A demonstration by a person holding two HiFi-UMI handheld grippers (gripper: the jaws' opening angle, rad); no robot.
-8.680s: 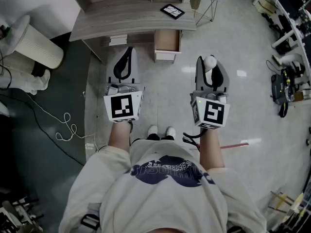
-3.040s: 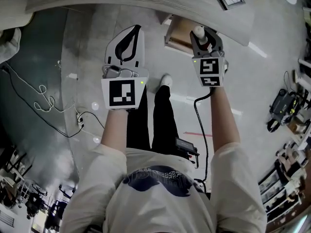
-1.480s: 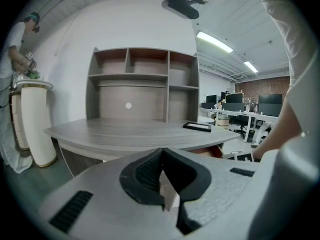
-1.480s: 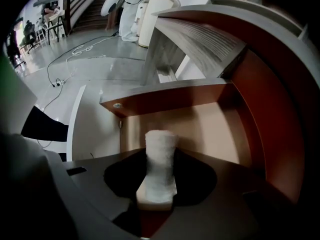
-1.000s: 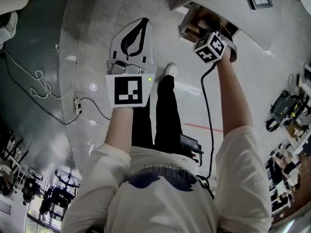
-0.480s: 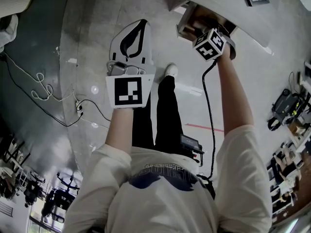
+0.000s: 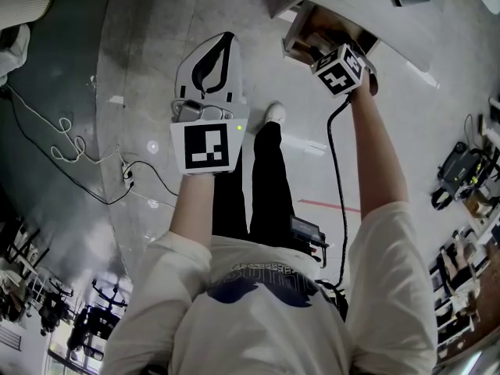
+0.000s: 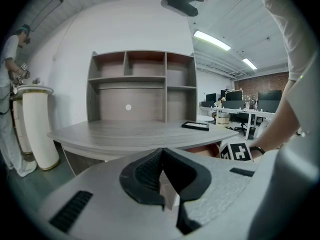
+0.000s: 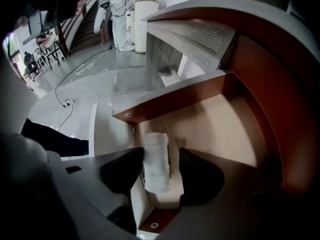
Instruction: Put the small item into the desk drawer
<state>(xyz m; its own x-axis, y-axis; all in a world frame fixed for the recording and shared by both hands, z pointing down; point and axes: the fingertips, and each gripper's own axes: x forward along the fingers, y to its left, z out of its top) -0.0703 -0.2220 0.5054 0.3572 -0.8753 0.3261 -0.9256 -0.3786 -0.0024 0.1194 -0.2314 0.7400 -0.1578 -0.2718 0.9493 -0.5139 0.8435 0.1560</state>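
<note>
Right gripper view: over the drawer (image 9: 225,119), your right gripper (image 9: 169,158) has just been opening its jaws, and the item (image 9: 156,161) sits loose between them, not yet resting inside, while your left gripper (image 8: 161,159) is closed and empty.

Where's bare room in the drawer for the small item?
The drawer floor is bare between its side walls. The only crowded spot is under the right tongs, whose jaws have just been opening, the white roll between them.

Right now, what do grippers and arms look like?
Grey shells, black pads on left gripper and right gripper, each with a white cube bearing black square markers. Green light on the left. Black cable off the right. Short pale sleeves. The right's jaws have just been opening, a white item between them.
</note>
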